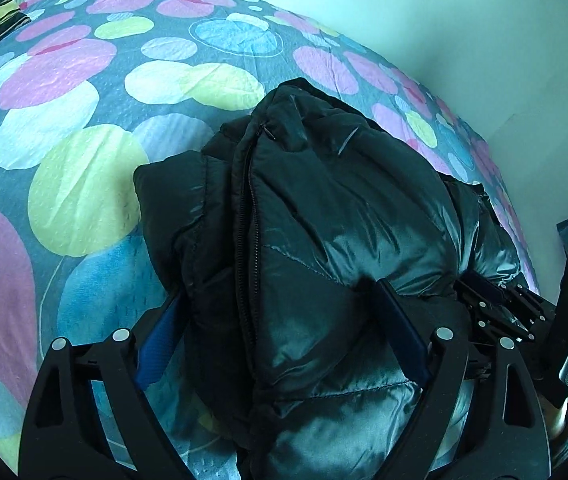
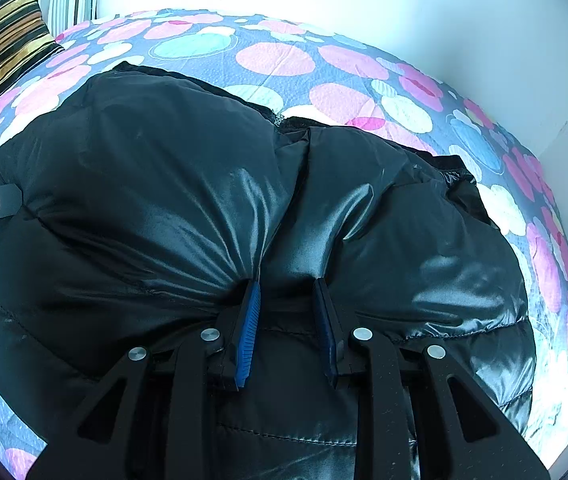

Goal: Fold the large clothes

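A bed with a spotted sheet is filling both views, a pale wall behind it and a striped pillow at 10 o'clock. A black puffer jacket is lying bunched on the bed, its lower part cut off by the frame, its zipper running from 6 toward 12 o'clock. The left gripper is straddling a thick fold, fingers wide apart. The right gripper is pinching a ridge of the jacket, fingers fairly close.
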### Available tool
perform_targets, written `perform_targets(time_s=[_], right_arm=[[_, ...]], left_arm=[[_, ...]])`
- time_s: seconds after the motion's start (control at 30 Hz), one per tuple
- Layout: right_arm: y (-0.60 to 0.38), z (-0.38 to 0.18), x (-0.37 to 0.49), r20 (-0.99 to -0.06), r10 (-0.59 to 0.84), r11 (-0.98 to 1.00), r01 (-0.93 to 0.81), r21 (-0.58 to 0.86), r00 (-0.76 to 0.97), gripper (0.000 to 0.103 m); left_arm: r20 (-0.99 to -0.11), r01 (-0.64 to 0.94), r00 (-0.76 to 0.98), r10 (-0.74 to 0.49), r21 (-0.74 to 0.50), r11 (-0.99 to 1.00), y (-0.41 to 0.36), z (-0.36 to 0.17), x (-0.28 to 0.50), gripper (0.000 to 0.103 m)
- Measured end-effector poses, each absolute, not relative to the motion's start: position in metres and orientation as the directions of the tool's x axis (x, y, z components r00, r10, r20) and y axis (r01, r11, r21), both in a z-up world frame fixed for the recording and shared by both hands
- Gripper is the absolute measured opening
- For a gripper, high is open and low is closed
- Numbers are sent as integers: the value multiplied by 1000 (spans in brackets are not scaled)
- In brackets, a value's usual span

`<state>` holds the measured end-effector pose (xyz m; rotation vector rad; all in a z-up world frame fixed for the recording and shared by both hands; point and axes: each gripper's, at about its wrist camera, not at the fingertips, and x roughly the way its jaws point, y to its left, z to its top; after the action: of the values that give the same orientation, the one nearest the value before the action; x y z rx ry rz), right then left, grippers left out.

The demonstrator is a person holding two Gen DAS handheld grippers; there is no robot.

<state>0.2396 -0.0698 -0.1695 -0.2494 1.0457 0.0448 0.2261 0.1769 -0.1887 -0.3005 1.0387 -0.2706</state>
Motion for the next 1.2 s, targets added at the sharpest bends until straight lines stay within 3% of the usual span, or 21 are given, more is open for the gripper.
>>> perform_targets(time_s=[0.43, 0.93, 1.2], right_arm=[[-72, -170, 240, -858, -77, 972, -152, -177, 508, 28], [-74, -171, 239, -857, -66, 975, -149, -163, 512, 28], [-74, -171, 239, -856, -66, 975, -150, -165, 513, 28]], left_arm=[[-827, 56, 458, -326, -340, 939, 173, -196, 240, 91], [-832, 114, 503, -234, -204, 972, 149, -177, 233, 40], [-817, 117, 532, -223, -190, 975, 147, -162, 227, 25]])
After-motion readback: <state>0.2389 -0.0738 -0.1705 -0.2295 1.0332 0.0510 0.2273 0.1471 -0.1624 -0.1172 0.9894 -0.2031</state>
